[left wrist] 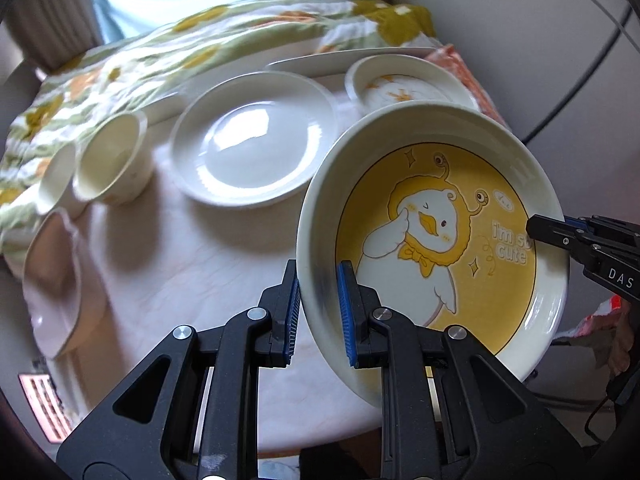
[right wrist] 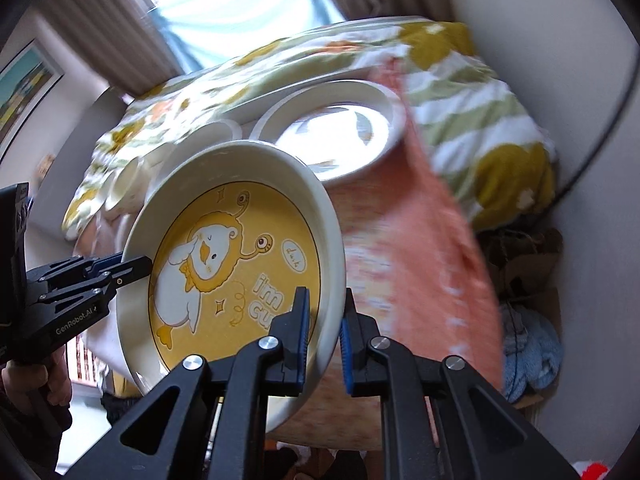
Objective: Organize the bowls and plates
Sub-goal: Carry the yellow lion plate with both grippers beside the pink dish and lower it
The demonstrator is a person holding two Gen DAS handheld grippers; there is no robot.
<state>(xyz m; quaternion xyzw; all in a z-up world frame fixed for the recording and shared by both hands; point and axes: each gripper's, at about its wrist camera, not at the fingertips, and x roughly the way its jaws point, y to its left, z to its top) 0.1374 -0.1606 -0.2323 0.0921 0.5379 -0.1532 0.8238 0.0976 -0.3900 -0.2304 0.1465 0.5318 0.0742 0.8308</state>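
Pale marble table [left wrist: 168,264] below, window behind. Duck plate [left wrist: 436,240] aloft, tilted, near right of table. Left gripper [left wrist: 318,312] jaws pinching its near-left rim; right gripper [right wrist: 324,336] jaws pinching opposite rim. White plate [left wrist: 254,144] lies far-left of it, clear landing spot.

Cnt: 4 plates [left wrist: 432,240] [left wrist: 254,144] [left wrist: 404,88] [left wrist: 320,62], 3 bowls [left wrist: 112,160] [left wrist: 56,178] [left wrist: 52,280], 2 claws [left wrist: 318,280] [right wrist: 325,300], 1 table [left wrist: 180,264].

Both wrist views look steeply down, close on the shared duck plate [left wrist: 436,248], from opposite rims
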